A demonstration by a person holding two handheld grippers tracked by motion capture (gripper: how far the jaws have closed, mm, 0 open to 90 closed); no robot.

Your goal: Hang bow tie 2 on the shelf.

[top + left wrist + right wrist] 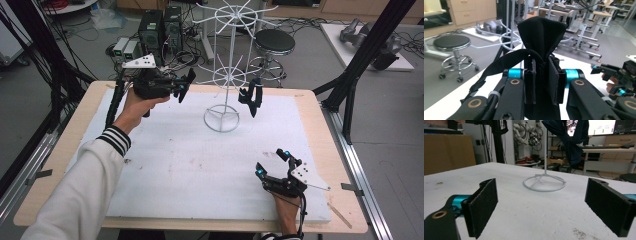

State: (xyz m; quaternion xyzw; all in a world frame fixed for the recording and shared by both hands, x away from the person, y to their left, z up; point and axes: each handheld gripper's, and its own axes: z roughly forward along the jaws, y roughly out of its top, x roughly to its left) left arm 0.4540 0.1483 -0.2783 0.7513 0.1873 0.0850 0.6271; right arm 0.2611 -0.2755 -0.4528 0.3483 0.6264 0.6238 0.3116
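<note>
A person's left gripper (541,82) pinches a black cloth (541,37), raised over the table's (310,115) far left. Another black cloth hangs on the white rack (226,75). The right gripper (272,162) rests spread on the white mat (200,165).

1. High view: even, diffuse overhead light. The white table (200,170) is bright without glare; shadows under the wire stand (222,75) are faint and soft.
2. Left gripper view: the black pouch (541,32) is close, sharp and underexposed, its folds barely readable. The background is softer, with mild bowing at the frame edges.
3. Right gripper view: near pads are slightly soft; a monitor (602,127) at top right is blown out.
</note>
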